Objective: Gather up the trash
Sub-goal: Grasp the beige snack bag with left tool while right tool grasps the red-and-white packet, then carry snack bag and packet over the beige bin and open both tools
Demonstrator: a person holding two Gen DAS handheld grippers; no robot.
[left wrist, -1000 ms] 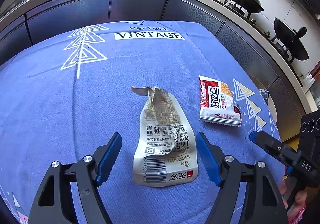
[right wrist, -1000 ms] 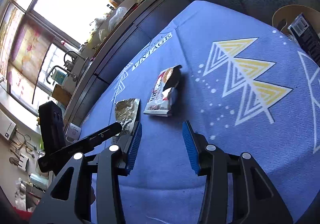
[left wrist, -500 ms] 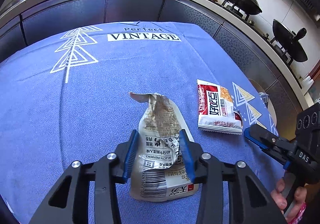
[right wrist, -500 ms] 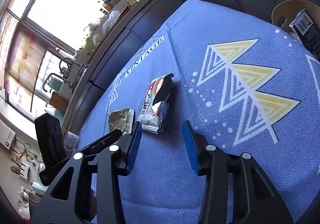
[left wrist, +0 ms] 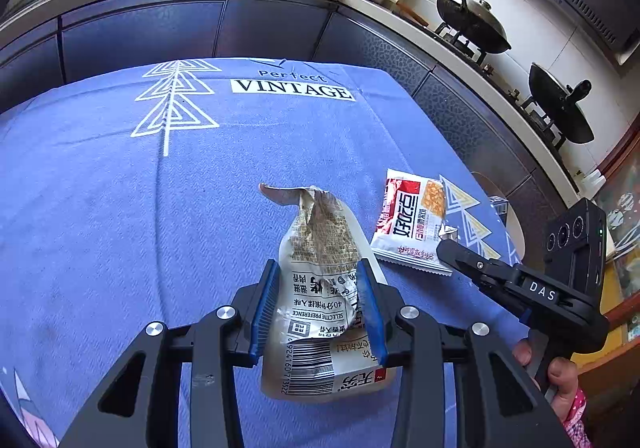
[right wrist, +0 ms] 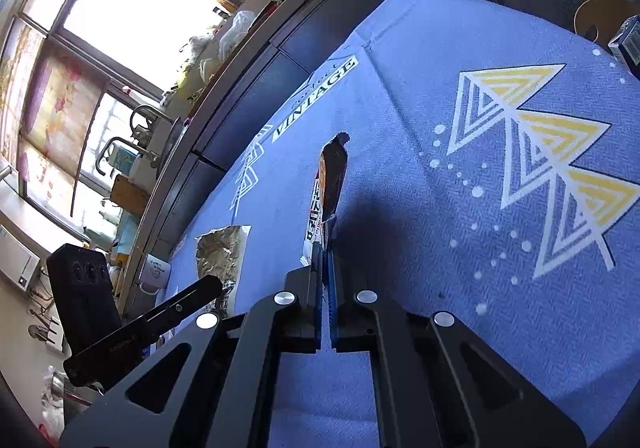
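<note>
A crumpled white wrapper with a barcode [left wrist: 320,240] lies on the blue tablecloth, and my left gripper [left wrist: 316,304] is shut on it, the blue pads pressing its sides so the middle buckles. The wrapper's foil end [right wrist: 222,252] also shows in the right wrist view. To its right is a red and white snack packet [left wrist: 412,220]. My right gripper [right wrist: 325,252] is shut on the near edge of this packet [right wrist: 314,216], which stands tipped up on edge. In the left wrist view the right gripper [left wrist: 446,246] meets the packet's near right corner.
The blue tablecloth [left wrist: 120,208] covers the table up to dark cabinet fronts. Two black woks [left wrist: 472,24] sit on the stove at the back right. Past the table's right edge are a round wooden seat [right wrist: 600,12] and a small box [right wrist: 628,40]. A hand [left wrist: 560,376] holds the right gripper.
The left jaws closed from wide open onto the white wrapper and buckled it. The right gripper moved up to the red packet and shut on its edge, tipping it upright.
</note>
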